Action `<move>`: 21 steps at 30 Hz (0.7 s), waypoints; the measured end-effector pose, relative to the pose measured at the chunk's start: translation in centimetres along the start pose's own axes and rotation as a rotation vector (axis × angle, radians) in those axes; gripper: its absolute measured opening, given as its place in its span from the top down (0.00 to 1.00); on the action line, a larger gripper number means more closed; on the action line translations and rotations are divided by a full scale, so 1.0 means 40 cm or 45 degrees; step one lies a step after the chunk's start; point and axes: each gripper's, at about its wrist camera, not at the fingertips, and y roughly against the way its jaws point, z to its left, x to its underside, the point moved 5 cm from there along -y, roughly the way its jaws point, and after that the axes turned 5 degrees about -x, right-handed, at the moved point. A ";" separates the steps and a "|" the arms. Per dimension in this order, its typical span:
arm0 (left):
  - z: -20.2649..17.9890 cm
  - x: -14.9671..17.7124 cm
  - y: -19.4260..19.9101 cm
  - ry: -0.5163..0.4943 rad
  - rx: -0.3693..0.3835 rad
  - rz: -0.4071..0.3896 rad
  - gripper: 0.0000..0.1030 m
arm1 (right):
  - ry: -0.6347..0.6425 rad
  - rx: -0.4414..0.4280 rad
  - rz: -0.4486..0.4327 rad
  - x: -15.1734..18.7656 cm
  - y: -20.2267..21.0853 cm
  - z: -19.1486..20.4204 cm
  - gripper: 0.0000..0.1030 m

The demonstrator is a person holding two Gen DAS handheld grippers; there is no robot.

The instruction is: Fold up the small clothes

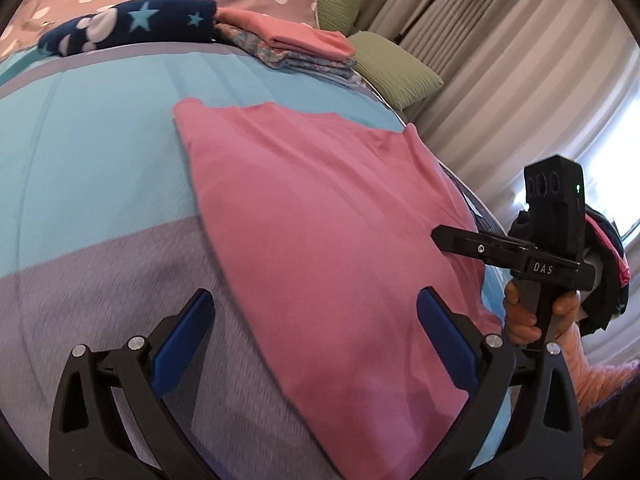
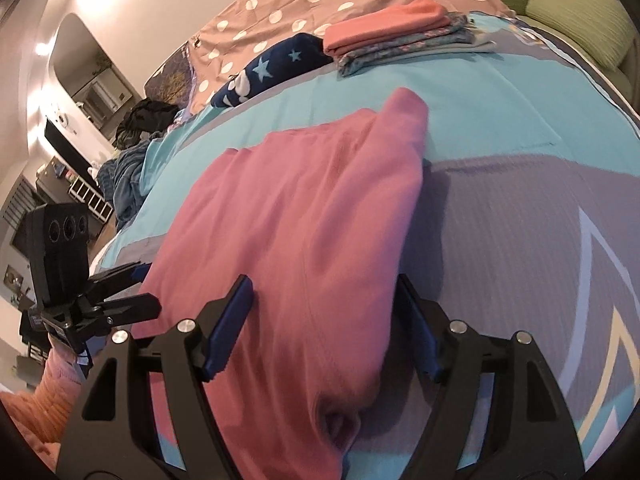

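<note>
A pink garment (image 1: pixel 320 216) lies spread on the bed, partly folded; it also shows in the right wrist view (image 2: pixel 288 224). My left gripper (image 1: pixel 316 320) is open, its jaws wide apart over the garment's near left edge, holding nothing. My right gripper (image 2: pixel 324 320) is open over the garment's near end, with cloth between its blue pads (image 2: pixel 228 328) but not pinched. The right gripper also shows in the left wrist view (image 1: pixel 440 236) at the garment's right edge, and the left gripper shows in the right wrist view (image 2: pixel 148 288) at the garment's left edge.
A stack of folded clothes (image 1: pixel 292 46), salmon piece on top, lies at the far side of the bed (image 1: pixel 100 140), also in the right wrist view (image 2: pixel 396 36). A navy star-print item (image 1: pixel 132 28) lies beside it. Green pillows (image 1: pixel 392 68) and curtains stand at right.
</note>
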 end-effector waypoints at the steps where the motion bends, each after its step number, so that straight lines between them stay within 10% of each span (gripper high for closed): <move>1: -0.001 -0.007 -0.008 -0.007 0.004 0.005 0.02 | 0.009 -0.004 0.003 -0.004 -0.003 -0.001 0.28; 21: 0.030 -0.122 -0.095 -0.040 0.073 0.011 0.25 | 0.196 -0.096 0.080 -0.112 -0.110 -0.014 0.34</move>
